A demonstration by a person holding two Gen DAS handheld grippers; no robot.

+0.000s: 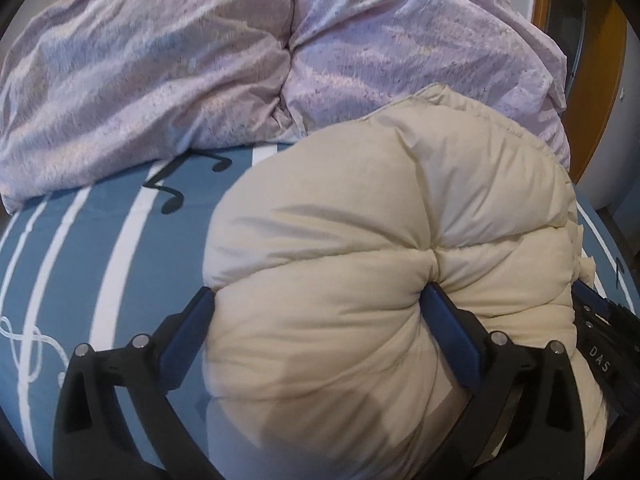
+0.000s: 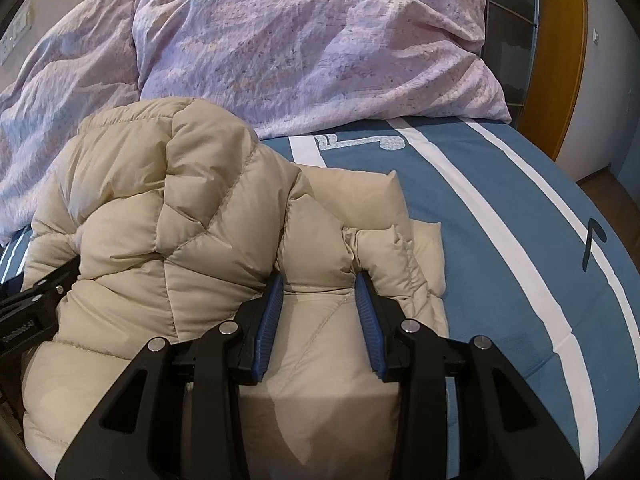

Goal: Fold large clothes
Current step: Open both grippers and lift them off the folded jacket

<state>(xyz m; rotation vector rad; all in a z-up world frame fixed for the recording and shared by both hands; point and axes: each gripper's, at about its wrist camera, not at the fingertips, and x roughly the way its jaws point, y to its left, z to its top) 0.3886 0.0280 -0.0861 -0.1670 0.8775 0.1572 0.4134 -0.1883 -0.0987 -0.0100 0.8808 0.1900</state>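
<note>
From the left wrist camera, my left gripper (image 1: 318, 298) has its two blue-padded fingers (image 1: 444, 320) spread wide and pressed into a fat bulge of the cream quilted down jacket (image 1: 380, 220); the padding swells between and over the pads, and the tips sink into the folds where I lose them. The right-hand pad dents a deep seam, so I read this as a pinch on a thick roll of fabric. The jacket's lower part runs out of the bottom of the picture, and a pale blur lies across it there.

On the right wrist camera, my right gripper (image 2: 319, 278) stands with its ribbed blue pads narrower apart, clamping a smaller puffed panel of the same jacket (image 2: 168, 208). The tips are buried in the stitched channels. The garment heaps up to the left of these jaws, and a squared flap lies beyond them.

At the left edge of that view a black part of the other gripper pokes into the jacket, mostly cut off.

The jacket is smooth, matt and pillowy, with diagonal quilting lines. It lies on a blue bed sheet with white stripes and music notes (image 2: 500, 240). Behind it sit two crumpled lilac pillows (image 1: 160, 60), crinkled in texture. An orange wooden frame (image 2: 560, 52) curves at the far right, badly warped by the lens.
</note>
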